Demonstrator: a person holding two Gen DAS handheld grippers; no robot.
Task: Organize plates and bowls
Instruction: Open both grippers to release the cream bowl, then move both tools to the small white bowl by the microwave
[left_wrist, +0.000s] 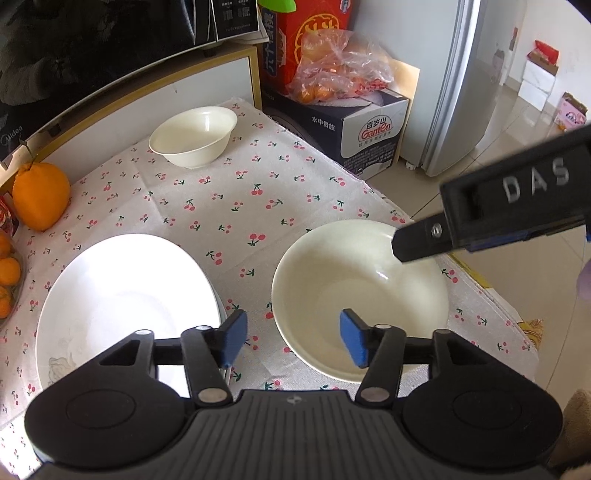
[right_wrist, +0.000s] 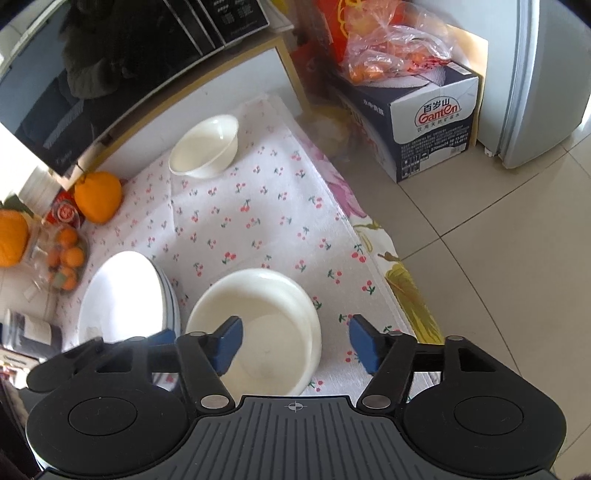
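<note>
Left claw (left_wrist: 293, 338): spread wide, blue pads apart, pinching nothing; it hangs low in the centre of the left wrist view, over the cloth between the plates and the near bowl.
Right claw (right_wrist: 295, 345): spread wide, holding nothing; its left pad sits over the near bowl's hollow, its right pad over the cloth beside it. In the left wrist view one of its black fingers (left_wrist: 417, 243) reaches in from the right edge, its tip over the near bowl's far rim.
Near bowl (left_wrist: 360, 299): cream, upright, lower right of the left wrist view; lower centre of the right wrist view (right_wrist: 266, 306), where it looks like more than one nested.
Far bowl (left_wrist: 194, 134): cream, upright, upper centre-left, well apart from the near bowl, close to the cabinet front.
Plates (right_wrist: 122, 295): white stack at lower left, just beside the near bowl.
Counter (left_wrist: 236, 206): covered with a white cherry-print cloth.
Orange (left_wrist: 40, 195): large, at the left edge of the cloth.
Water carton (right_wrist: 428, 122): upper right, on the floor, a bag of oranges (right_wrist: 388, 51) on top.
</note>
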